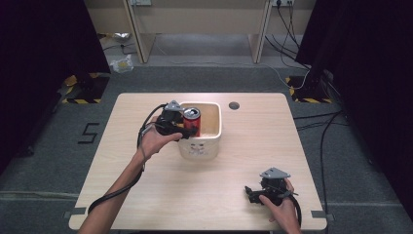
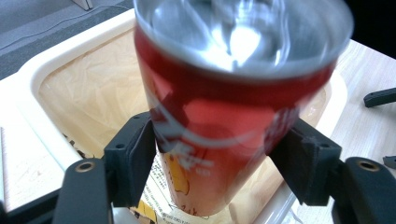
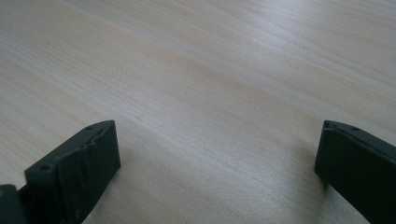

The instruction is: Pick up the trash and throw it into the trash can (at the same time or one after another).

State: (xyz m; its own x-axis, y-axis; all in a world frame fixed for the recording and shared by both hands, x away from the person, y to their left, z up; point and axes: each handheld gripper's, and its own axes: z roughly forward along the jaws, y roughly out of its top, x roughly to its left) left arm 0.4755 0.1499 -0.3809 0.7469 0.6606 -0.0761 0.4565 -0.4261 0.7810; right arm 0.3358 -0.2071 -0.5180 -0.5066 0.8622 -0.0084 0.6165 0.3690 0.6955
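Now the left tool [image 1: 181,127] has the red can [image 1: 191,122] pinched between its jaws, both pads pressed against the can's sides low on the body, as the left gripper view shows plainly. The can is upright, perhaps leaning a touch, and sits above the open mouth of the cream bin [image 1: 213,139], which looks like the reason for the high grip: the can can go down inside, or come up out, without the jaws hitting the rim. Whether its base touches the paper lining [image 2: 88,93] inside I cannot tell, the view is too blurred there. Over on the near right, the right tool [image 1: 255,193] rests low over the bare counter [image 1: 243,146] with its jaws spread wide and nothing between them, parked well apart from the bin so it stays out of the way. A small round hole [image 1: 234,105] in the counter lies beyond the bin; nothing else crowds the can's path.
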